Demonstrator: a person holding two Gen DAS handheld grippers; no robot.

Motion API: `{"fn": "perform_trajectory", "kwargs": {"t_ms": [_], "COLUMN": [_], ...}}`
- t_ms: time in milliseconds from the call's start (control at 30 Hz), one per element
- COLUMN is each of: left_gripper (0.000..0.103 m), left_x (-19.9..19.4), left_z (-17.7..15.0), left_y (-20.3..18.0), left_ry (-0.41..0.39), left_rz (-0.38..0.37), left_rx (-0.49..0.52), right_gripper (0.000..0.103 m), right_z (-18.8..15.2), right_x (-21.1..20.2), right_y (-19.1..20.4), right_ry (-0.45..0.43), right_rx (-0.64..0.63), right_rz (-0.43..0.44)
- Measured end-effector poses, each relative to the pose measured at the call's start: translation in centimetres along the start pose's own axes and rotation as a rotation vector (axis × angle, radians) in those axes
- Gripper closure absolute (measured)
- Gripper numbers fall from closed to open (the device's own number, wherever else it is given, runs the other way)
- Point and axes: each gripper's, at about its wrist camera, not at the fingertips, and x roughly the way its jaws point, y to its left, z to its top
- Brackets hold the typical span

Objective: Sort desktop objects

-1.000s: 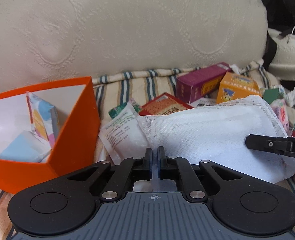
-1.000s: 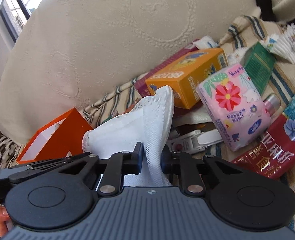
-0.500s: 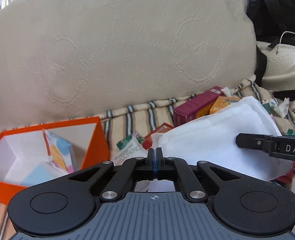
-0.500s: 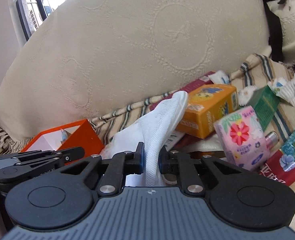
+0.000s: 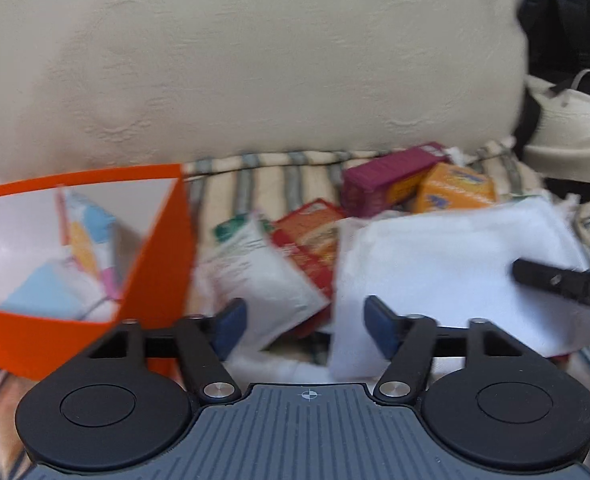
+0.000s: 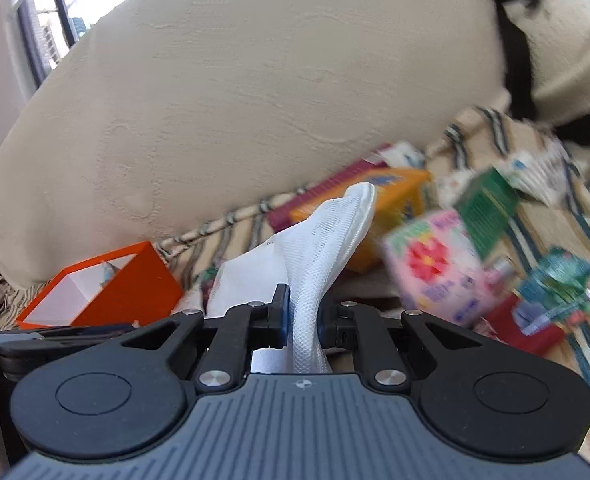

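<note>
My right gripper (image 6: 303,320) is shut on a white mesh pouch (image 6: 319,248) and holds it up above the striped cloth. The pouch shows in the left wrist view (image 5: 447,264) as a broad white sheet, with a right finger (image 5: 555,280) across it. My left gripper (image 5: 306,320) is open and empty, its jaws wide apart beside the pouch's left edge. An orange box (image 5: 151,256) with packets inside stands to the left; it also shows in the right wrist view (image 6: 135,284).
A big cream cushion (image 5: 255,72) backs the scene. On the striped cloth lie a white sachet (image 5: 263,276), a red packet (image 5: 311,236), a purple box (image 5: 383,184), an orange carton (image 5: 455,188), a pink flowered tissue pack (image 6: 435,264) and a green box (image 6: 487,204).
My left gripper has opened and let go of the pouch. The right gripper still holds the pouch; both views shifted and blurred with motion.
</note>
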Motion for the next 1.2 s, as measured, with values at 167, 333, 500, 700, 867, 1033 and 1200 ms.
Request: {"fn": "perform_trajectory", "kwargs": {"t_ms": [167,333,500,700,867,1033,1200], "left_gripper": [0.010,0.000,0.000,0.000,0.000,0.000,0.030], "left_x": [2.7,3.6,4.9,5.9,6.5,7.3,7.4], "left_z": [-0.3,-0.7,-0.8,-0.3,0.2,1.4,2.3], "left_y": [-3.1,-2.1,-2.0,-1.6,-2.2,-2.6,-2.5], "left_ry": [0.066,0.082,0.127,0.158,0.144,0.161,0.139], "left_rz": [0.052,0.119,0.086,-0.042,-0.079,-0.128,-0.093], "left_rx": [0.103,0.083,0.120,0.021,-0.008,-0.037,-0.016], "right_gripper": [0.088,0.088,0.088,0.088,0.088,0.087,0.087], "right_z": [-0.3,-0.4,-0.5,-0.5,-0.5,-0.4,-0.5], "right_x": [0.0,0.5,0.9,1.0,1.1,0.8,0.8], "right_y": [-2.1,-2.6,-2.1,-1.9,-2.0,-2.6,-2.5], "right_ry": [0.005,0.016,0.019,0.019,0.020,0.023,0.027], "right_rx": [0.057,0.062,0.059,0.065,0.066,0.070,0.065], "right_rz": [0.018,0.027,0.024,0.025,0.028,0.033,0.030]}}
